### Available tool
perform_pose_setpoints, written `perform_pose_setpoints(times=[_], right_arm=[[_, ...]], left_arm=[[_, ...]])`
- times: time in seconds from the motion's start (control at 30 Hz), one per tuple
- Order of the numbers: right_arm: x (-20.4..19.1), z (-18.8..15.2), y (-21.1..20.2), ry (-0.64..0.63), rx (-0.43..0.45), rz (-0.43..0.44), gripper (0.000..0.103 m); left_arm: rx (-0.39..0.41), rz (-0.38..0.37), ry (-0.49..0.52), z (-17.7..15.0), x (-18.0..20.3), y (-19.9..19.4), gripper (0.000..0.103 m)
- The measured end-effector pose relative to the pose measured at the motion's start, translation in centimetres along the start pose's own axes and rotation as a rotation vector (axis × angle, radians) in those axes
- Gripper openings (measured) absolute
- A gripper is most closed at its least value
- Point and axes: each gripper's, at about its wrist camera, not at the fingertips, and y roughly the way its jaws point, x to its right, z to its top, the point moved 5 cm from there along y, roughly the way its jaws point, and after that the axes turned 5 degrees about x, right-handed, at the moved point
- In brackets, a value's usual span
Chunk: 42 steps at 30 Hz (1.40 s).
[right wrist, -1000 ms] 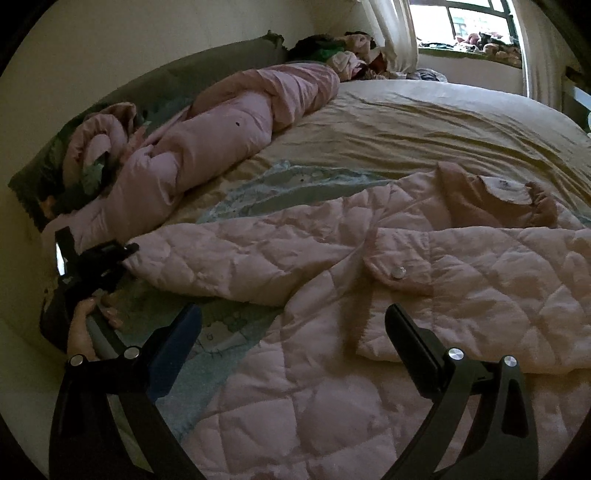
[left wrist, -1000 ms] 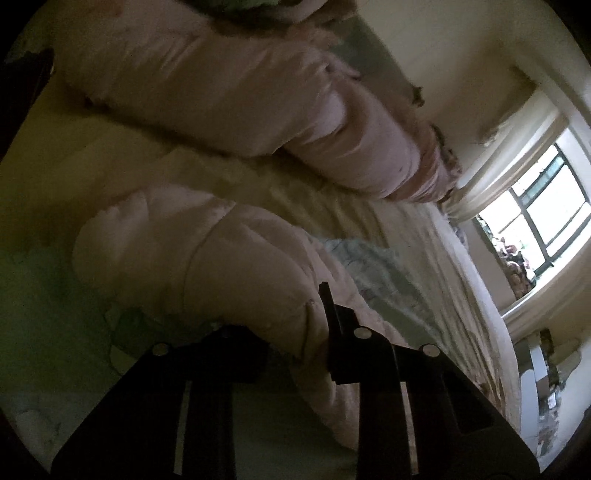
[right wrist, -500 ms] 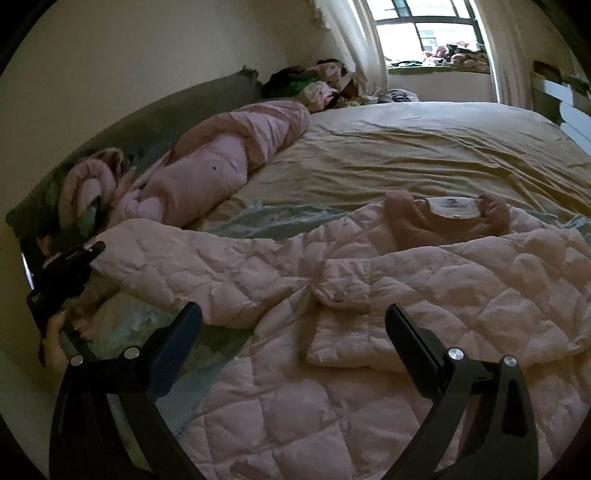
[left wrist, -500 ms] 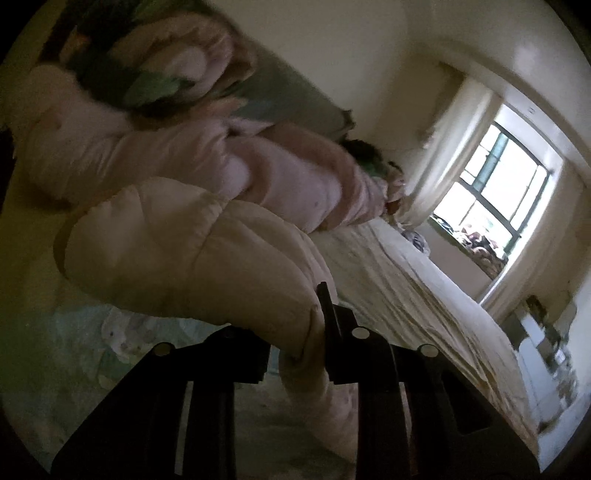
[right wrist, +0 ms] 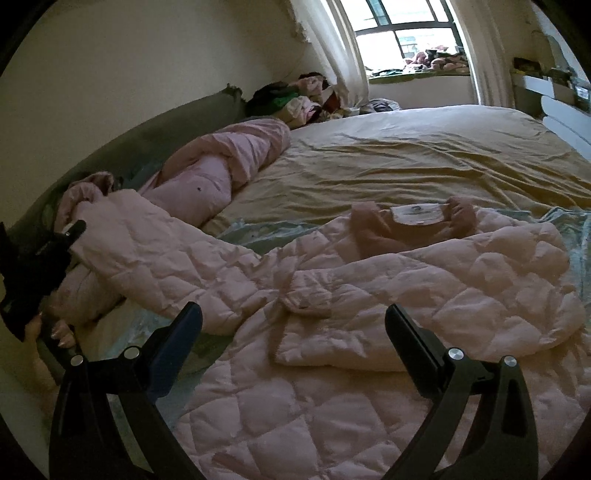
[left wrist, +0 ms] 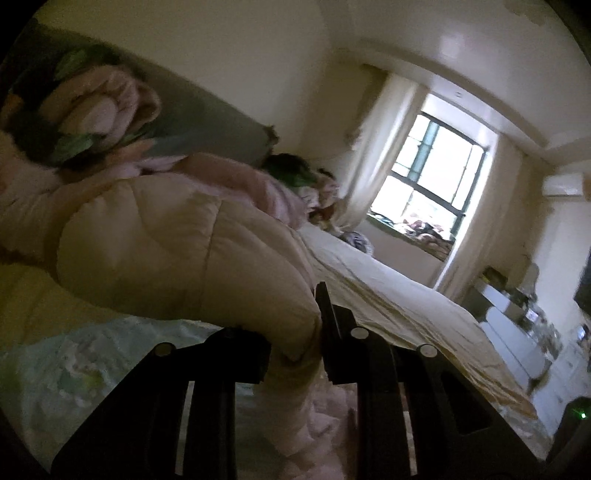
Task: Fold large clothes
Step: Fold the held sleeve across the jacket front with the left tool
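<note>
A pale pink quilted coat [right wrist: 369, 295] lies spread on the bed, collar and white label toward the window. Its far sleeve [right wrist: 155, 254] is stretched out to the left and lifted off the bed. My left gripper [left wrist: 314, 332] is shut on that sleeve's cuff [left wrist: 184, 251], which bulges in front of its camera. In the right wrist view the left gripper [right wrist: 70, 236] appears at the left edge, held by a hand. My right gripper [right wrist: 291, 325] hangs open above the coat's folded front flap, touching nothing.
A rolled pink duvet [right wrist: 221, 166] lies along the dark headboard [right wrist: 166, 122]. A heap of clothes [right wrist: 295, 96] sits in the far corner by the curtain and window [right wrist: 402, 33]. White drawers [right wrist: 561, 99] stand at the bed's right side. The beige sheet [right wrist: 406, 155] stretches beyond the coat.
My left gripper has risen and rolled, lifting the sleeve off the bed; its view swung from the mattress up toward the window. The right gripper drifted over the coat and stayed open.
</note>
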Motion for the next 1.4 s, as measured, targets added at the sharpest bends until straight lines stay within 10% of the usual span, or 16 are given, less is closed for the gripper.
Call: perform_pose_setpoints(times=[0.8, 1.4], right_arm=[[10.4, -0.4, -7.5, 0.13, 0.08, -0.196, 0.099], [18.9, -2.3, -11.9, 0.255, 0.108, -0.327, 0.099]], left_arm=[[-0.152, -0.529, 0.131, -7.2, 13.6, -0.1, 0.014], [-0.359, -0.614, 0.464, -19.9, 20.0, 0.3, 0.014]])
